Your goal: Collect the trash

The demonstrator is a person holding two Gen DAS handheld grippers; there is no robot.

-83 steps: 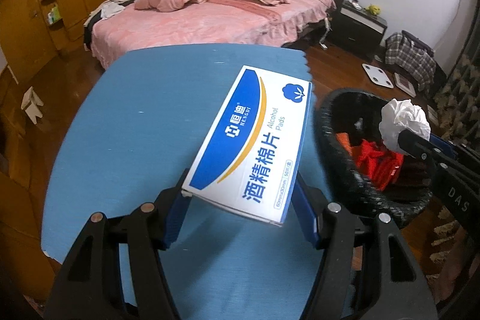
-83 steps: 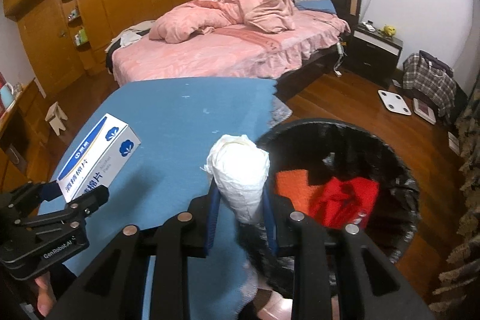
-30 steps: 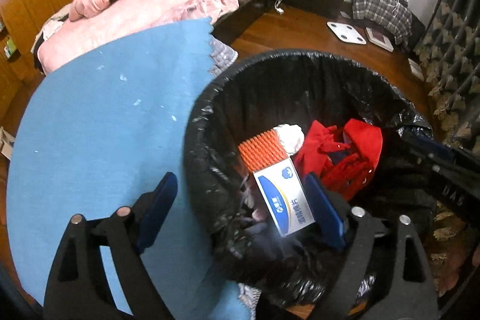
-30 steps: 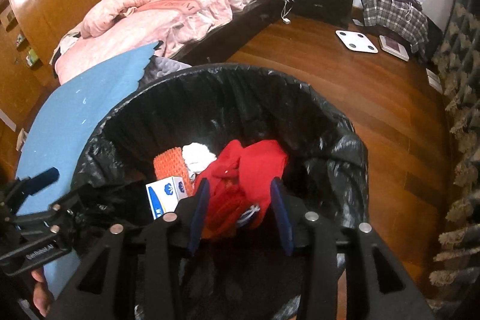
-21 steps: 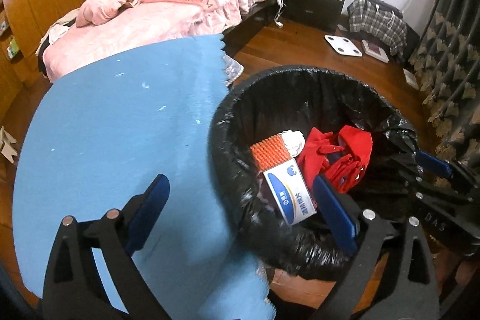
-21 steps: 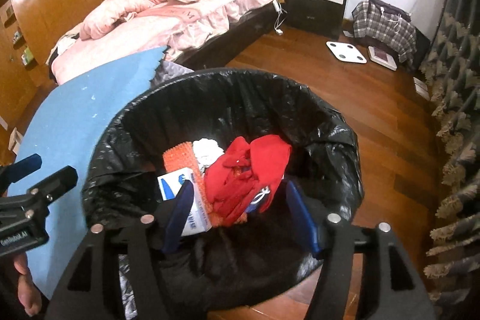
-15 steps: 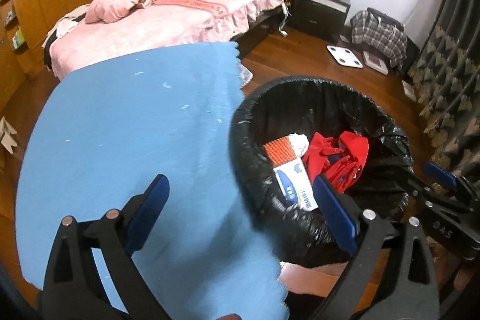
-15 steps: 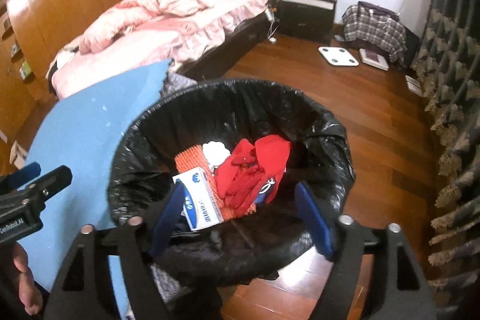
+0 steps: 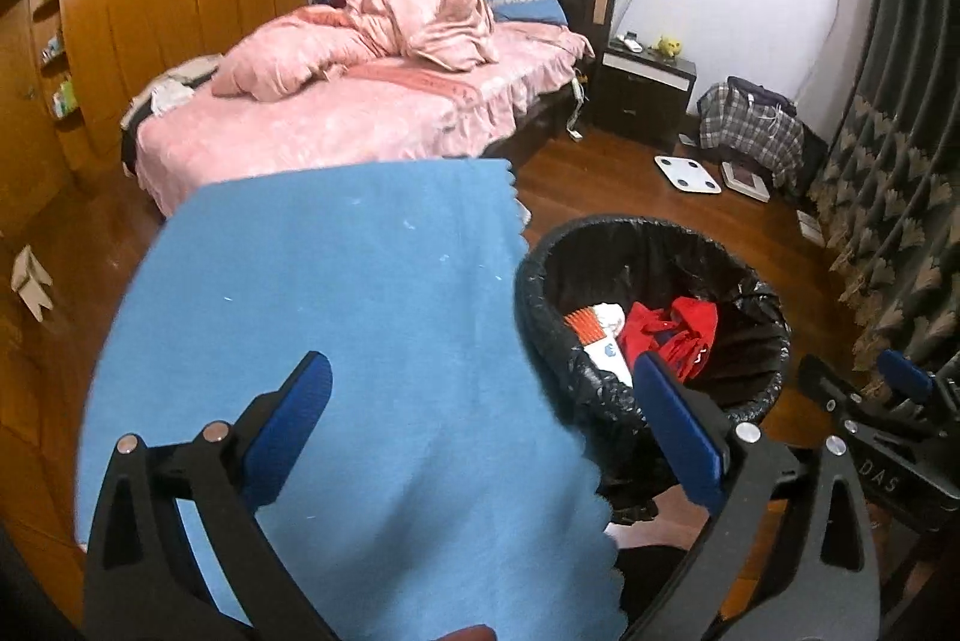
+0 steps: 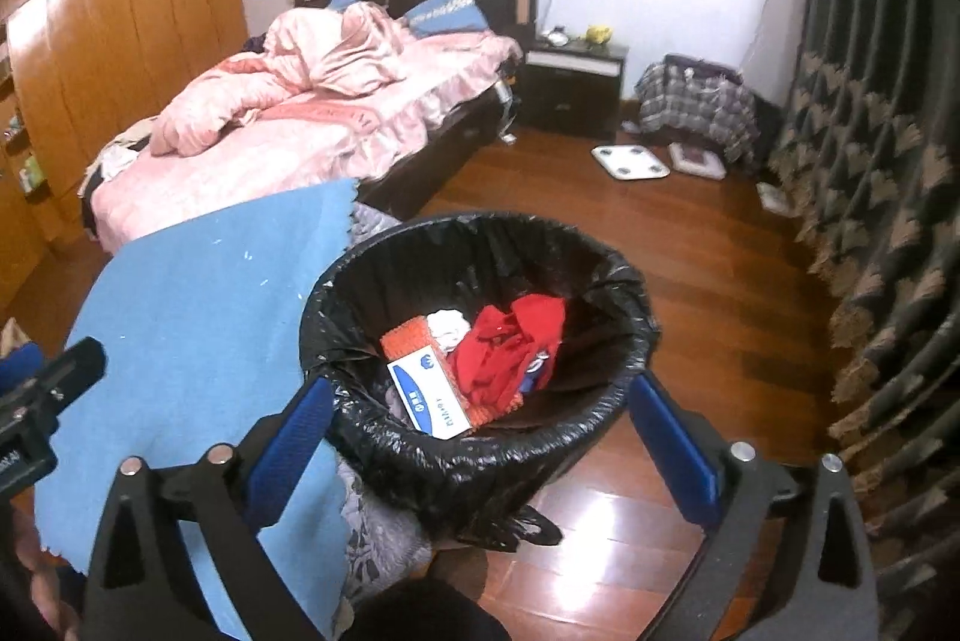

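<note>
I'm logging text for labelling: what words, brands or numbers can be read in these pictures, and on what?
"DAS": on the right gripper body, seen from the left wrist view.
Blue-and-white box in the trash bin: print too small to read.
Left gripper body: lettering cut off, unreadable.

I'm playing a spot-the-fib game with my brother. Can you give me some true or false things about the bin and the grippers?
1. The white box lies inside the bin. True.
2. The left gripper holds the box. False: it is open and empty.
3. The bin has a black bag. True.
4. The right gripper is shut on a tissue. False: it is open, holding nothing.
5. Red cloth lies on the blue cloth. False: it is in the bin.
</note>
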